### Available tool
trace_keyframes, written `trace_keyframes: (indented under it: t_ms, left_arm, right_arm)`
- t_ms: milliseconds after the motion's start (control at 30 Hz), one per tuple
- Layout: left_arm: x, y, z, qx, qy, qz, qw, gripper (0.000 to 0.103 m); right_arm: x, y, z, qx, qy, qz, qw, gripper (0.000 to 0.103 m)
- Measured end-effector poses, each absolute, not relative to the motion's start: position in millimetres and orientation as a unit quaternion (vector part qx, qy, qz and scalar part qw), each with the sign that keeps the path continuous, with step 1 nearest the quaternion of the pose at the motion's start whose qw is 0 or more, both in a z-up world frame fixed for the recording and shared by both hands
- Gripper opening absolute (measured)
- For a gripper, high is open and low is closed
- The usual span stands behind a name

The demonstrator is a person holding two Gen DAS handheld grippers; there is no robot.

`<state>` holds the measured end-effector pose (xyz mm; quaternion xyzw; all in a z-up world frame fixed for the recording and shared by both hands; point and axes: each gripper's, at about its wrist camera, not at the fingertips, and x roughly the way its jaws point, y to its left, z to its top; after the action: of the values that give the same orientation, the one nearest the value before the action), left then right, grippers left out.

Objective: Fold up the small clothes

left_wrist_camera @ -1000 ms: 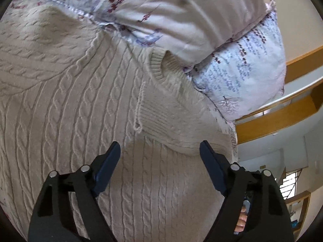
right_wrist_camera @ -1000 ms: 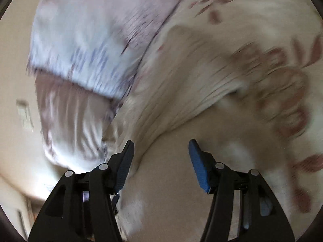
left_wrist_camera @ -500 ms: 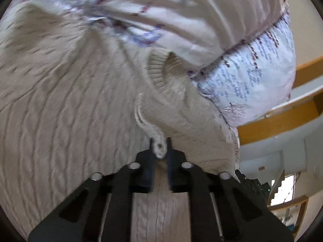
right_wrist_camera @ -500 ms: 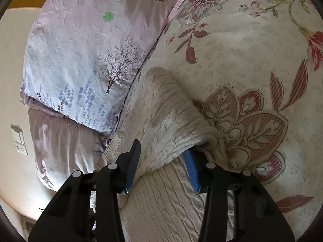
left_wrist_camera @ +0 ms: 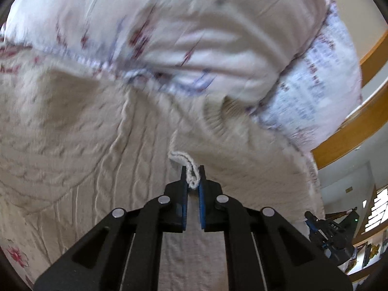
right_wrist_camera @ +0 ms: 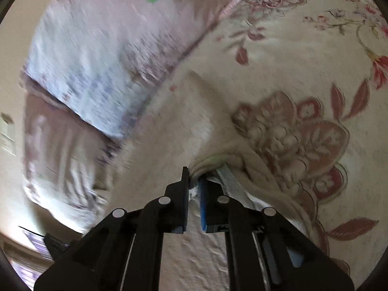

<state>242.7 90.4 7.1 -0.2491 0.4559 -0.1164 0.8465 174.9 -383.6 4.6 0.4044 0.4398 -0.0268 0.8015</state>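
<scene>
Knitwear fills the near field of both wrist views: a cream cable-knit sweater (left_wrist_camera: 80, 150) is spread on a floral bedspread (right_wrist_camera: 303, 55). In the left wrist view the left gripper (left_wrist_camera: 193, 178) is seen clamped on a rolled edge of the knit, a small loop of which is pinched between the blue pads. In the right wrist view the right gripper (right_wrist_camera: 193, 179) has just been closing, and a bunched fold at the sweater's edge is caught between its blue pads. Beyond the sweater, printed pillows (left_wrist_camera: 194, 48) are stacked against its far edge, much blurred. Farther off, a wooden bed frame (left_wrist_camera: 351, 131) is seen in the left wrist view.
</scene>
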Motion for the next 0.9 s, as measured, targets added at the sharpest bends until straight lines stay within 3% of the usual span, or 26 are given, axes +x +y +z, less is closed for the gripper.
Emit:
trace_keyframes:
  t_ms: [133,200,333,367,800,900]
  left_arm:
    - [238,89,-1,-0.238,0.467,-0.110,0.844,0.014]
    - [231,96,3,-0.243,0.465,-0.110,0.844,0.019]
    - [201,129,14,-0.276,0.436,-0.119,0.848,0.049]
    - [190,144,17,-0.287,0.425,-0.113,0.851,0.051]
    - [125,335,0,-0.441,0.346,0.117,0.820,0.050]
    - [129,357,-9,-0.482,0.333,0.124,0.800,0.044]
  right_arm:
    - [172,-377,7,0.366,0.447,-0.040,0.815,0.009]
    - [168,-372,12,0.346,0.452,-0.046,0.821,0.016]
    - [156,-363,22,0.331,0.447,-0.022,0.831,0.055]
    - [152,-362,24,0.329,0.442,-0.016,0.834,0.057]
    - [140,-307,20,0.277,0.426,0.129,0.851,0.057]
    - [140,-303,22,0.270,0.426,0.138,0.852,0.058]
